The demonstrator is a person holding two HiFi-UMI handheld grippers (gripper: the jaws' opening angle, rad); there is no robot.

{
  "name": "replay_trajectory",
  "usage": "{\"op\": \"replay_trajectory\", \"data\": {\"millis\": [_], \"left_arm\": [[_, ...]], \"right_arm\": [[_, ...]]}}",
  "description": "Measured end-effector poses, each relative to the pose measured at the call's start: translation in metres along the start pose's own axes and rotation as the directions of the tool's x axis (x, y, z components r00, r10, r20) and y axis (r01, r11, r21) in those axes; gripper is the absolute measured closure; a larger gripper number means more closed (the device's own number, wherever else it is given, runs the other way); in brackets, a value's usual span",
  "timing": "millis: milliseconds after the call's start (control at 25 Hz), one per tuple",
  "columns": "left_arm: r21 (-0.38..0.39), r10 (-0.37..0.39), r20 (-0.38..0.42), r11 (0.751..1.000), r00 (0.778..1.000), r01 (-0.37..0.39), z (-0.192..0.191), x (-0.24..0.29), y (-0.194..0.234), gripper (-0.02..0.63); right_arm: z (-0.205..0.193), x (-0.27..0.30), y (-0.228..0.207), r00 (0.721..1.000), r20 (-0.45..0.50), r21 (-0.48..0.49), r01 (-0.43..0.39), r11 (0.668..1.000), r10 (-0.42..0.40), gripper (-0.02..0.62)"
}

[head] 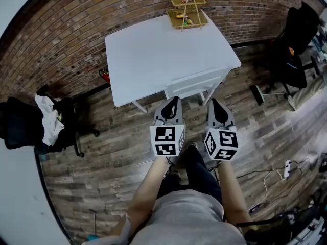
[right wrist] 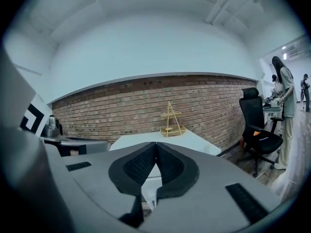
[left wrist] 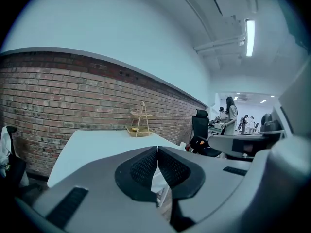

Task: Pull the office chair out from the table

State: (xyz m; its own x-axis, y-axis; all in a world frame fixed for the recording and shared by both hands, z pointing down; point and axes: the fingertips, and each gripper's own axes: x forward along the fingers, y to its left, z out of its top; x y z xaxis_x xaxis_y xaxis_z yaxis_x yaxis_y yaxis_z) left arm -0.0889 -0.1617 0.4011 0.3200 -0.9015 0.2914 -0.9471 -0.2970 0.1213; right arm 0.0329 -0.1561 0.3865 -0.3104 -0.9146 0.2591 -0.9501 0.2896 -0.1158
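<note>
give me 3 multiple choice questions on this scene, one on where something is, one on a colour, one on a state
1. Where does the tiered basket stand?
A) on the floor
B) on the white table, at its edge by the brick wall
C) on a windowsill

2. What colour is the tabletop?
A) white
B) black
C) red

3. How do the jaws of the left gripper and right gripper stand?
A) both wide open
B) both shut, empty
C) both shut on a cup

Answers:
1 B, the basket sits at the table's far edge beside the bricks.
2 A, the top shows plain white in the head view.
3 B, each gripper view shows the pads meeting with nothing between.
</note>
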Motion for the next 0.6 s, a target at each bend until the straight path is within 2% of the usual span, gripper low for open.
{"op": "replay_trajectory", "data": {"millis": [360,600], "left_arm": [[-0.012,0.078,-0.02,0.997,0.997,-0.078,0.02,0.083,0.003,0.592],[0.009,0.086,-0.065,0.996,0.994,-0.085,0.02,0.118,0.0,0.592]], "right_arm": [[0.021,0.075,-0.053,0.998,-0.021,-0.001,-0.066,0.998,0.066,0.581],[0.02,0.108,-0.074,0.992,-0.058,-0.034,-0.11,0.993,0.108,0.581]]}}
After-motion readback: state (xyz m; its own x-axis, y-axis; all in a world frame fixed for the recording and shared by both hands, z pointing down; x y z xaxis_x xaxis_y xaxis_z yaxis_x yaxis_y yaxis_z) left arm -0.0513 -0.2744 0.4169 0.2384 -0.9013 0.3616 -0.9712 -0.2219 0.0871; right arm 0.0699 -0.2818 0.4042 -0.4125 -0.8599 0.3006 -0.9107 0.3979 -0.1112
